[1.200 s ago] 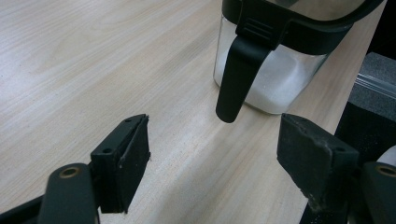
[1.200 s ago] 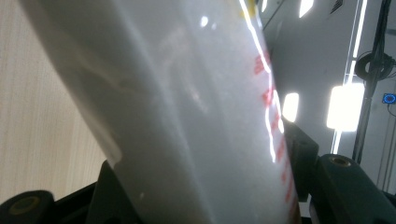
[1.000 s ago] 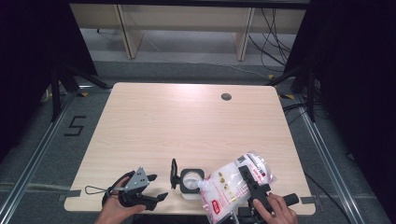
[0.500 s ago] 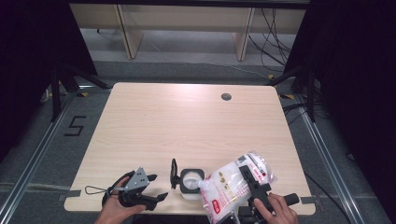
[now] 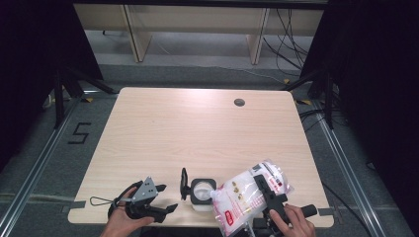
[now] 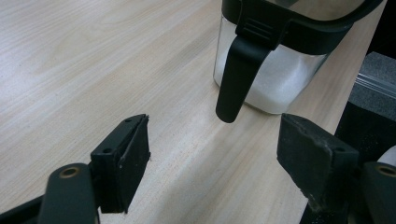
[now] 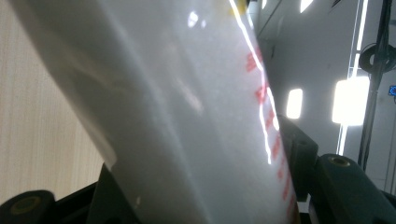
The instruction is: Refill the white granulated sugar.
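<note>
The right gripper [image 5: 269, 195] pinches a clear bag of white grains [image 5: 247, 195] across its middle, the bag tilted with its lower corner toward the open glass jar [image 5: 201, 191] near the counter's [image 5: 207, 128] front edge. The left gripper [image 5: 165, 208] rests just left of the jar with its jaws spread and nothing between them, facing the jar's black hanging latch [image 6: 236, 79]. The step looks like pouring from bag to jar; it likely goes best if the bag's low corner is brought right over the jar's mouth before tipping further, while the left gripper steadies the jar by its wall rather than the loose latch. Whether the bag's corner is cut open cannot be told, and the right gripper view is blurred by the bag's pale plastic, hiding its pads' contact. How full the jar is stays unclear too.
</note>
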Demonstrator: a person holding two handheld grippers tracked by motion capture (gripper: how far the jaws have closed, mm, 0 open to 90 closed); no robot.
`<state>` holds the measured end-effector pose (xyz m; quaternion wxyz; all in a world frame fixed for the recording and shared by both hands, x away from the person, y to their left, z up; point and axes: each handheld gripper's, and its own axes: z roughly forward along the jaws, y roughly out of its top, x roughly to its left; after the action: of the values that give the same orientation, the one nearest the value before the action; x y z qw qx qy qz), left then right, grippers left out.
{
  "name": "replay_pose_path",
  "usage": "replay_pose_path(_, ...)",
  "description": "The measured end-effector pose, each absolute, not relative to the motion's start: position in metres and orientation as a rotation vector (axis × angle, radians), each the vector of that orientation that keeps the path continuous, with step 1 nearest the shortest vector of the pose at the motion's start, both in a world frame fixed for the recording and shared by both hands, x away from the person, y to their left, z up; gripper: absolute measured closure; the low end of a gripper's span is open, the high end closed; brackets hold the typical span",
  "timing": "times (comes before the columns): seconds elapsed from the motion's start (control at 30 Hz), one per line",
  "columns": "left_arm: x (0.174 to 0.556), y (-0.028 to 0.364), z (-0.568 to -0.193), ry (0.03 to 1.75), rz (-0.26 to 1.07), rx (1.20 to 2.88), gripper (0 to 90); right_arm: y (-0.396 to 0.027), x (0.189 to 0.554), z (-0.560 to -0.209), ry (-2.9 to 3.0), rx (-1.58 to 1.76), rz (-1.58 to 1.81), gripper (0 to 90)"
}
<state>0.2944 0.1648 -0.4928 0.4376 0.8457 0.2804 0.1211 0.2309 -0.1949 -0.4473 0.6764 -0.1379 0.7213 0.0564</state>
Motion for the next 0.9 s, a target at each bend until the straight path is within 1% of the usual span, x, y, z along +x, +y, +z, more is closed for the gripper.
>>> replay_pose_path(0.1, 0.2947, 0.1649, -0.4929, 0.692, 0.296, 2.102, 24.9, -0.1949, 0.2303, -0.4469, 1.623, -0.308, 0.121, 47.8)
replay_pose_path(0.2, 0.2930, 0.1634, -0.4940, 0.734, 0.289, 2.082, 24.9, -0.1947, 0.2314, -0.4476, 1.625, -0.313, 0.125, 47.8)
replay_pose_path(0.4, 0.2938, 0.1638, -0.4941, 0.726, 0.295, 2.093, 24.9, -0.1950, 0.2303, -0.4504, 1.647, -0.272, 0.123, 47.8)
replay_pose_path(0.47, 0.2937, 0.1640, -0.4938, 0.728, 0.298, 2.096, 24.9, -0.1942, 0.2312, -0.4471, 1.621, -0.317, 0.118, 47.8)
replay_pose_path(0.63, 0.2927, 0.1621, -0.4949, 0.739, 0.277, 2.066, 24.9, -0.1947, 0.2297, -0.4490, 1.631, -0.274, 0.134, 47.8)
replay_pose_path(0.73, 0.2925, 0.1621, -0.4948, 0.740, 0.278, 2.066, 24.9, -0.1938, 0.2311, -0.4466, 1.619, -0.318, 0.116, 47.8)
replay_pose_path(0.77, 0.2940, 0.1640, -0.4941, 0.726, 0.297, 2.096, 24.9, -0.1940, 0.2311, -0.4466, 1.619, -0.322, 0.115, 47.8)
replay_pose_path(0.87, 0.2927, 0.1622, -0.4948, 0.739, 0.279, 2.067, 24.9, -0.1943, 0.2309, -0.4476, 1.627, -0.300, 0.118, 47.8)
replay_pose_path(0.9, 0.2937, 0.1642, -0.4937, 0.726, 0.301, 2.102, 24.9, -0.1942, 0.2307, -0.4475, 1.628, -0.297, 0.119, 47.8)
